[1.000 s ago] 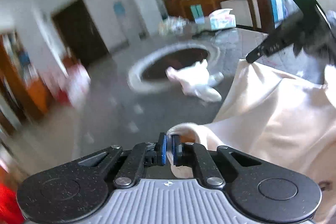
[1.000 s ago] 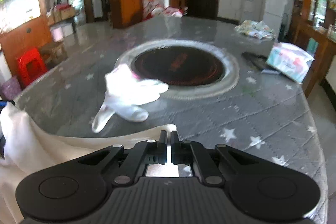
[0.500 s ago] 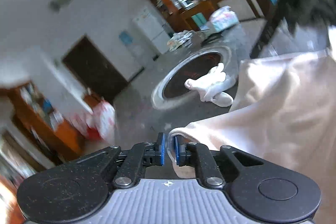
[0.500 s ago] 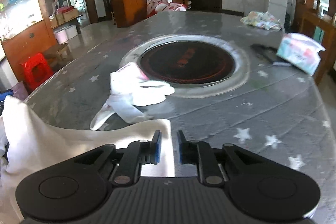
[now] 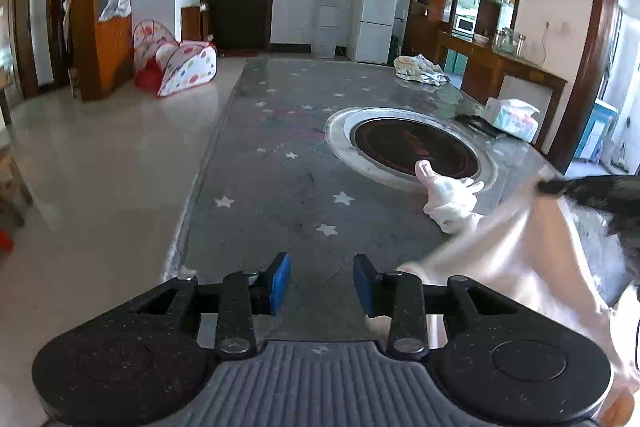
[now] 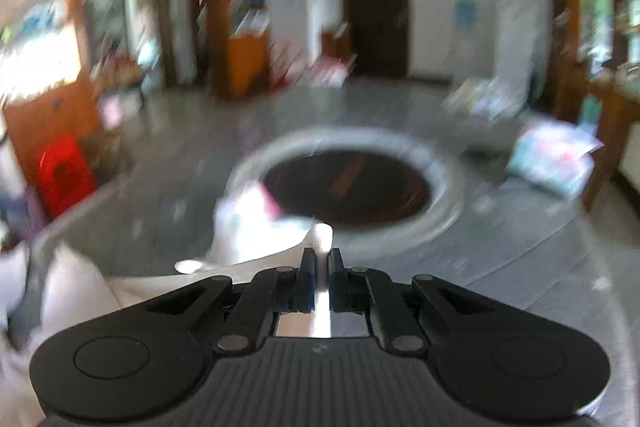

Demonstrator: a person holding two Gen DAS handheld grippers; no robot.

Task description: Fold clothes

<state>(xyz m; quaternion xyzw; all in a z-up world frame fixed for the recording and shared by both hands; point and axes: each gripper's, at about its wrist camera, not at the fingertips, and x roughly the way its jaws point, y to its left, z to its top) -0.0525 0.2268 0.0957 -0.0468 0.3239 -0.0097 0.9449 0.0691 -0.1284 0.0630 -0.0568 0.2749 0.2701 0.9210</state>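
Observation:
A cream garment (image 5: 520, 267) hangs blurred at the right of the left wrist view, beside my left gripper (image 5: 322, 277), which is open with only tabletop showing between its blue pads. Another gripper's black tip (image 5: 560, 187) holds the cloth's upper edge. In the right wrist view, my right gripper (image 6: 321, 259) is shut on a white fold of the cream garment (image 6: 80, 287), which trails off to the lower left. A small crumpled white garment (image 5: 448, 199) lies on the table by the round inset; it also shows as the white garment (image 6: 248, 223) ahead of the right fingers.
The grey star-patterned table (image 5: 280, 187) has a round dark inset (image 5: 412, 147) with a metal rim. A tissue pack (image 5: 512, 115) and a crumpled bag (image 5: 418, 69) sit toward the far right. The table's left edge (image 5: 200, 167) drops to the tiled floor.
My left gripper was shut on the cream garment's edge and has let it go and opened. My right gripper opened half a second ago and is shut on the cloth again, moving fast.

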